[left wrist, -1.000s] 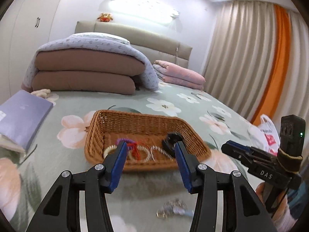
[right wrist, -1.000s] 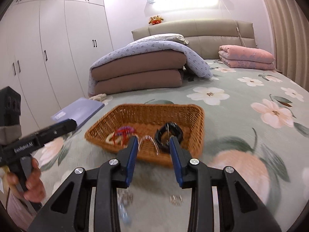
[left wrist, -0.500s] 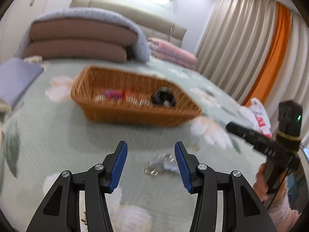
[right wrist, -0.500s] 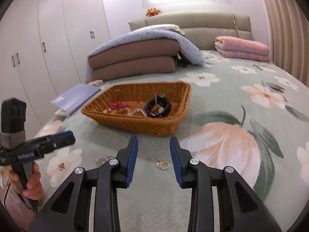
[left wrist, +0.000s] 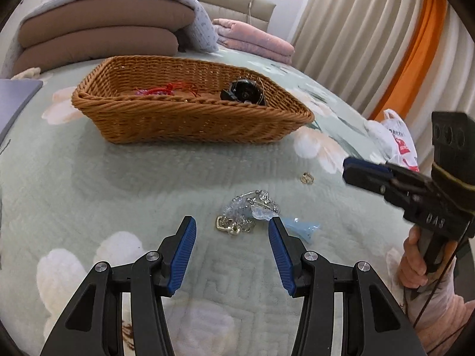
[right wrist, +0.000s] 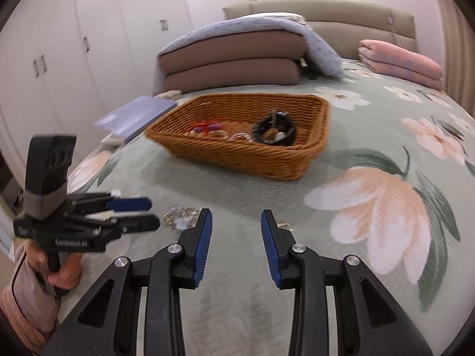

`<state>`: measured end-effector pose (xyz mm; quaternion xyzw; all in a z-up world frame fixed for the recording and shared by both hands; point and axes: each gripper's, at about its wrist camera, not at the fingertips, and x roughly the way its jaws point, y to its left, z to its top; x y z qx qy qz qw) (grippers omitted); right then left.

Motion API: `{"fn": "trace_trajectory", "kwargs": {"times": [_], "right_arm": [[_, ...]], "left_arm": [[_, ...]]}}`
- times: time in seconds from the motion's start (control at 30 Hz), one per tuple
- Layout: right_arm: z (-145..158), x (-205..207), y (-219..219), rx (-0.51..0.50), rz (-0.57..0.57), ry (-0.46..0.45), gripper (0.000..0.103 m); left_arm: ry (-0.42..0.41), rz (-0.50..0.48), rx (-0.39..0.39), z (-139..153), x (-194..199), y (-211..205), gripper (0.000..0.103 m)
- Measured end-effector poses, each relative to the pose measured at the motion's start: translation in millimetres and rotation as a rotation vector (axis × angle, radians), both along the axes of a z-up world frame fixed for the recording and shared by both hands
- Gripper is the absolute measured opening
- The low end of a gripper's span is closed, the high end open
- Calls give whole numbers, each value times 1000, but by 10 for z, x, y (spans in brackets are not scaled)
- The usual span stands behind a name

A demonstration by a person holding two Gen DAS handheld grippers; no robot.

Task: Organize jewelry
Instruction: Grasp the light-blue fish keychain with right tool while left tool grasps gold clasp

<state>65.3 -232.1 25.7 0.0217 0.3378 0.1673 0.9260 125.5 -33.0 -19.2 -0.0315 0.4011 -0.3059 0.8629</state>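
The tangled jewelry pile (left wrist: 248,212) can slip or come up only partly, I think, because thin chains spread on the soft bedspread (left wrist: 118,178) and loose ends may catch. It lies just ahead of the left gripper (left wrist: 232,233), between its released, empty fingers. The right gripper (right wrist: 236,225) is also parted and empty; a small ring (right wrist: 284,225) lies beside its right finger. The basket (left wrist: 190,118) stands further back.

Both grippers dip down from the basket (left wrist: 190,112); the left gripper (left wrist: 231,228) now hangs over the jewelry pile (left wrist: 246,210), the right gripper (right wrist: 236,222) by the small ring (right wrist: 283,225)
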Motion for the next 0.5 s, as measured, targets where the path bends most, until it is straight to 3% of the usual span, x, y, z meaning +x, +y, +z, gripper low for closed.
{"fn": "trace_trajectory", "kwargs": {"times": [0.07,0.13,0.27,0.5], "right_arm": [[-28,-3,48,6,32,21,37],[-60,-3,102,6,62,41,37],[-134,-19,272,-6,125,75,37],[-334,-5,543,-121,153,125,37]], "left_arm": [[4,19,5,-13,10,38,52],[29,39,6,-48,53,77,45],[72,51,-37,-80,121,160,39],[61,17,-18,-80,77,96,32]]}}
